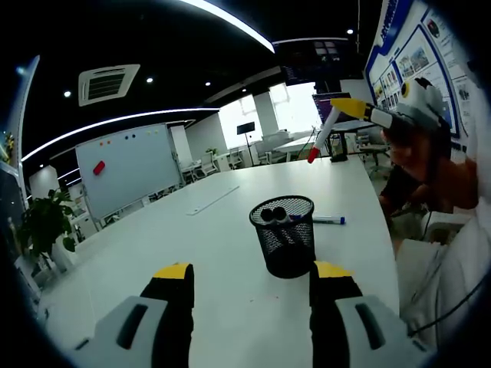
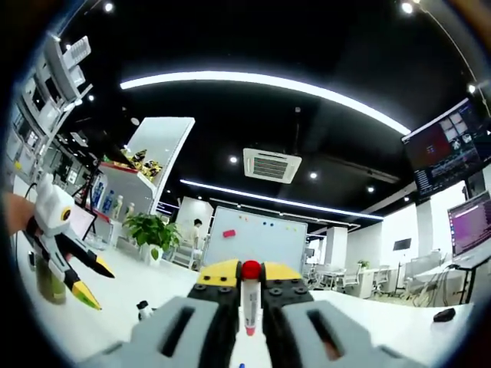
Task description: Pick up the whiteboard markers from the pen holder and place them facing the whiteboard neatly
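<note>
No readable writing anywhere, honestly. The poster wall (image 1: 418,57) on the right of my left gripper view has blue headers and photos, but the text is too small to make out, and the screens (image 2: 449,146) up high in the right gripper view are just as blurry.

My right gripper (image 2: 249,287) is clamped on a red-capped marker (image 2: 250,295), cap end pointing forward between the yellow-tipped jaws. From the left gripper view I can see it lifted well above the bench, marker (image 1: 322,134) hanging down at a slant with the red end lowest.

My left gripper (image 1: 249,287) is spread wide and holding nothing, hovering low over the bench (image 1: 192,245). Just beyond it sits the black mesh pen holder (image 1: 283,234) with a couple of dark-capped markers (image 1: 275,215) still standing in it. Another marker with a blue cap (image 1: 328,220) lies flat on the bench just behind the holder.

The bench is a big white one, smooth and slightly glossy. Room is an open office: dark ceiling with curved light strips, a ceiling air vent (image 2: 271,164), a wheeled whiteboard (image 1: 130,165) with a red eraser on it, a potted plant (image 1: 46,222), and bright windows at the far end.
</note>
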Available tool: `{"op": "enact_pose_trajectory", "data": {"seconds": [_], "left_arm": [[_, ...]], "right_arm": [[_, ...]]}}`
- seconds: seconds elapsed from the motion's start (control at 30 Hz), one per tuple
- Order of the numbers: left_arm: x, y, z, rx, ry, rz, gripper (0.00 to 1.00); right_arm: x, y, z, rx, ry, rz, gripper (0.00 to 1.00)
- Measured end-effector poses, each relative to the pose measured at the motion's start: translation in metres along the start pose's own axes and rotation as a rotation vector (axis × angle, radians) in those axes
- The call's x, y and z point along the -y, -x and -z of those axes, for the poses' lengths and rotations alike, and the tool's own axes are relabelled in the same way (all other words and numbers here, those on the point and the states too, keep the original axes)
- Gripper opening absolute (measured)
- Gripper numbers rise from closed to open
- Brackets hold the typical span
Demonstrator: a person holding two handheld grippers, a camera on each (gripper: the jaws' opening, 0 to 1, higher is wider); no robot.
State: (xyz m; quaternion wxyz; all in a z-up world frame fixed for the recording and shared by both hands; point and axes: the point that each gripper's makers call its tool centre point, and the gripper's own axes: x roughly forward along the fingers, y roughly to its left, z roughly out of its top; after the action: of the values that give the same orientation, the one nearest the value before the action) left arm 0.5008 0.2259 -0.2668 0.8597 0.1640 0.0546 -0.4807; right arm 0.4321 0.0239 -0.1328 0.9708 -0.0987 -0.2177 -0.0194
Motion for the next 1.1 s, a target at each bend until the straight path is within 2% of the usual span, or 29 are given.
{"op": "enact_pose_trajectory", "data": {"seconds": [0.47, 1.1], "left_arm": [[0.0, 0.0, 0.0, -0.003, -0.001, 0.0, 0.62], [0.001, 0.0, -0.001, 0.0, -0.001, 0.001, 0.62]], "right_arm": [[0.017, 0.003, 0.01, -0.026, 0.003, 0.029, 0.09], [0.024, 0.007, 0.025, -0.061, -0.011, 0.055, 0.09]]}}
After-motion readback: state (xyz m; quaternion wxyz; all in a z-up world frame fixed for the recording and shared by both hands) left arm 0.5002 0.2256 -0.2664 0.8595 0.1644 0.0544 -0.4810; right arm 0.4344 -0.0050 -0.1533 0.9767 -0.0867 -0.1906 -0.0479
